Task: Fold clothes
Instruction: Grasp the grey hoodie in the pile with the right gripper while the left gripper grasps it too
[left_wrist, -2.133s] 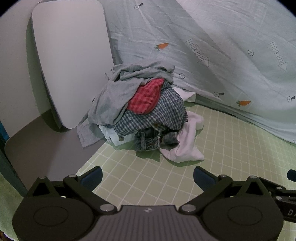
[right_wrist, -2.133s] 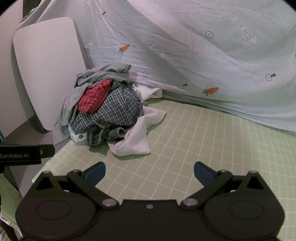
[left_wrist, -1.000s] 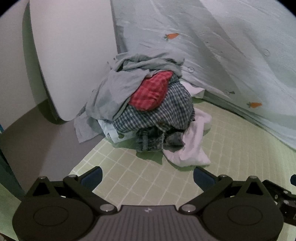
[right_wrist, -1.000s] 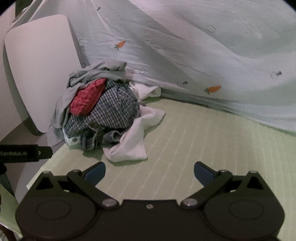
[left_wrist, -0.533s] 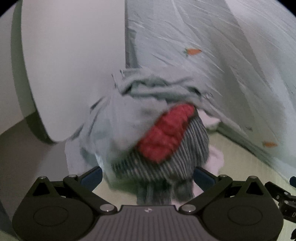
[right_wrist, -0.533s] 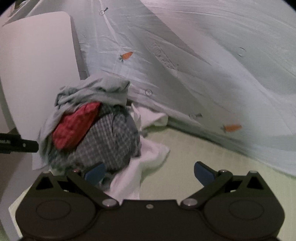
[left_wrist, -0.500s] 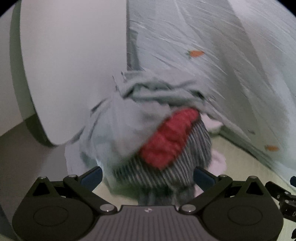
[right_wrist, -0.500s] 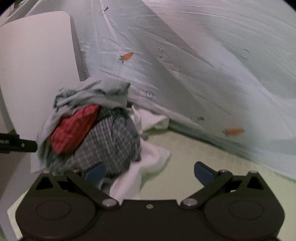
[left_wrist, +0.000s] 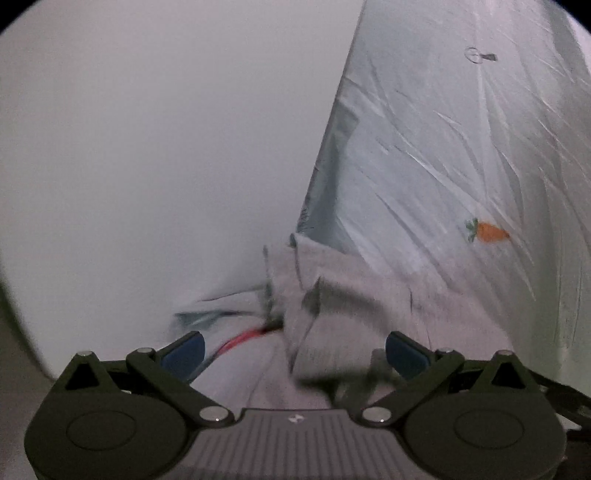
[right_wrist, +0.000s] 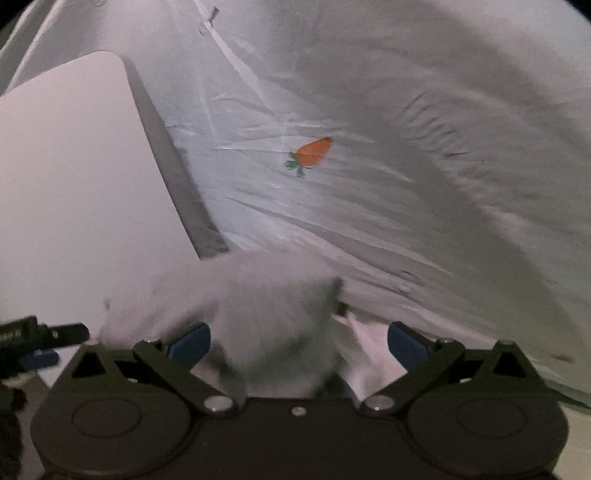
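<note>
The pile of clothes is right in front of both grippers. Its top piece, a grey garment, fills the space between the fingers of my left gripper, which is open. A sliver of the red checked cloth shows by the left finger. In the right wrist view the same grey garment lies blurred between the fingers of my right gripper, also open. A white garment shows beside it. The rest of the pile is hidden below the grippers.
A white rounded board stands just behind the pile on the left; it also shows in the right wrist view. A pale sheet with carrot prints hangs behind and to the right. The left gripper's body shows at the left edge.
Both grippers have moved forward and down onto the pile. The grey garment now lies between the open fingers of each; the green checked surface has dropped out of view.
</note>
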